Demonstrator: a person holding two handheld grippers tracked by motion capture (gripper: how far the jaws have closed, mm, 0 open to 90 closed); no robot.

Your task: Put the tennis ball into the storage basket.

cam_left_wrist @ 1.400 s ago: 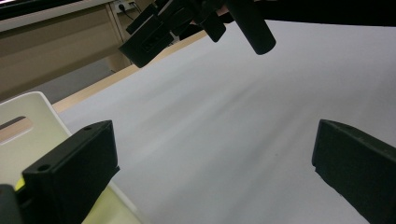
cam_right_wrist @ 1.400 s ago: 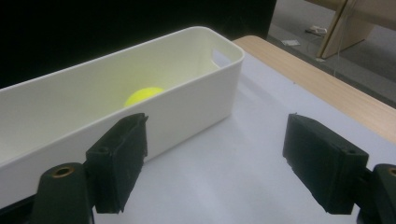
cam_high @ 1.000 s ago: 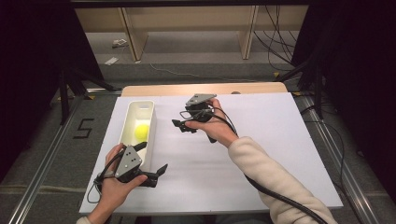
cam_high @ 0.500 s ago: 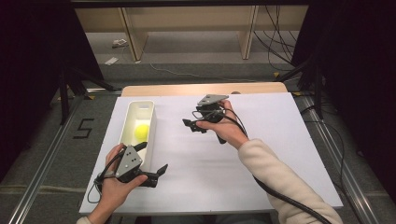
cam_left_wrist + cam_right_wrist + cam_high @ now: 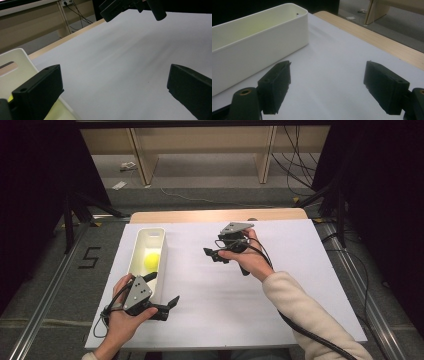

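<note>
A long white bin lies on the left of the white sheet, with a yellow ball inside it. My left gripper is held open low at the bin's near right corner, nothing between its jaws; its own view has the open left gripper over bare sheet, with the bin's end at the lower left. My right gripper hovers open over the sheet's middle, jaws pointing left toward the bin. In its view the right gripper is empty, facing the bin's side wall.
The white sheet covers most of the table, and a strip of bare wood runs along the far edge. Beyond it stand wooden shelf legs and floor cables. Metal rails flank the table.
My right gripper has moved to the right, away from the bin, still open. The left gripper and the ball have stayed put.
</note>
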